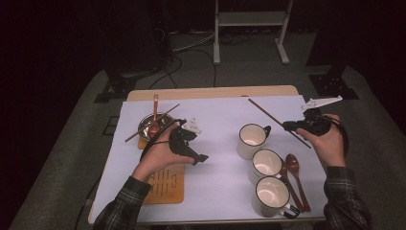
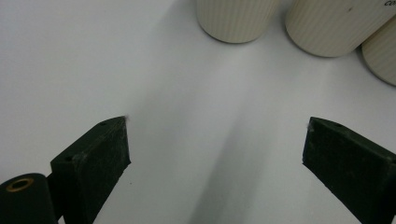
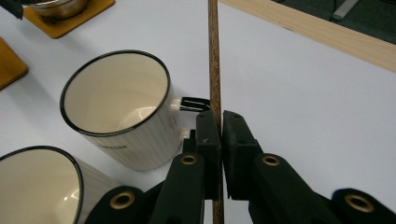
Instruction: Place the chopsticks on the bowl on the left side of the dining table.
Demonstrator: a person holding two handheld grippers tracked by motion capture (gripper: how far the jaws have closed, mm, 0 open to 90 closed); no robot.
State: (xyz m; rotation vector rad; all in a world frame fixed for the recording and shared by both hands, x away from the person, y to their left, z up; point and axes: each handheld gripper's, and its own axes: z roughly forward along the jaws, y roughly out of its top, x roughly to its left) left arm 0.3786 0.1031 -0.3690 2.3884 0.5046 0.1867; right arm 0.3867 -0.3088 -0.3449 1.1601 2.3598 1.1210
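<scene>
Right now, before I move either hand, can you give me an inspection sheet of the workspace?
Surface: table under a white sheet.
Job's things: chopstick clamped in the right gripper; second chopstick across the metal bowl.
Clutter: three mugs, wooden spoons, spoon in bowl, wooden board.
Grippers: left gripper open, nothing between its fingers; right shut.
Cables: on the floor behind.
Surroundings: white frame, dark stands.

three mugs (image 1: 265, 163), wooden spoons (image 1: 294, 172), metal bowl (image 1: 154, 125)
</scene>
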